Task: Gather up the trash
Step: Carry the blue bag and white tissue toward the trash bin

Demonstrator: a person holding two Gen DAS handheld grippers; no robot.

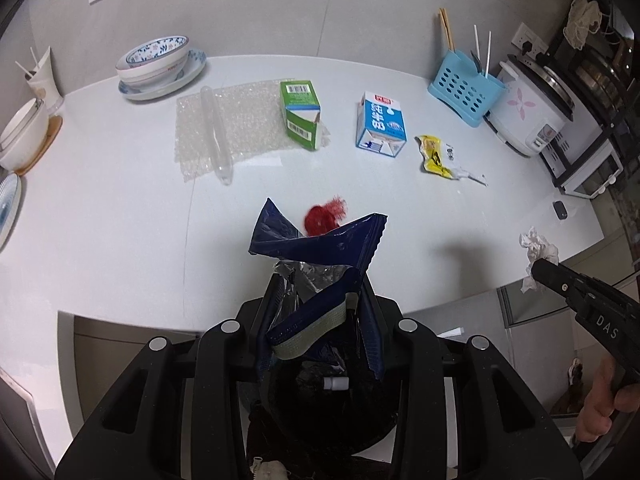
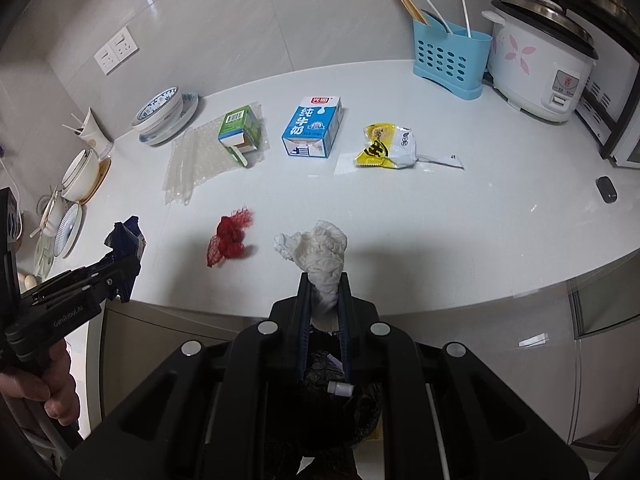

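A crumpled blue wrapper [image 1: 316,244] sits clamped between the fingers of the left gripper [image 1: 320,280], held above the near edge of a white counter [image 1: 120,208]. To its right, the right gripper [image 2: 325,280] is closed on a wad of white tissue [image 2: 320,252], also over the counter's near edge. Both loads hang above a dark bin [image 2: 332,400] seen below the fingers, with a small white cap [image 2: 340,389] lying inside it.

Still on the counter: a red net scrap [image 2: 229,237] nearest the grippers, between them; farther back a green carton [image 2: 239,130] resting on a sheet of bubble wrap [image 1: 224,136], a blue milk carton [image 2: 312,127] beside it, and a yellow snack packet [image 2: 386,147] to the right of that.

Along the back stand stacked blue-patterned bowls [image 1: 154,62], a blue utensil caddy [image 2: 452,62] with chopsticks, and a white rice cooker [image 2: 536,68]. A small black object [image 2: 606,189] lies near the right edge. More dishes [image 2: 68,216] crowd the left end.
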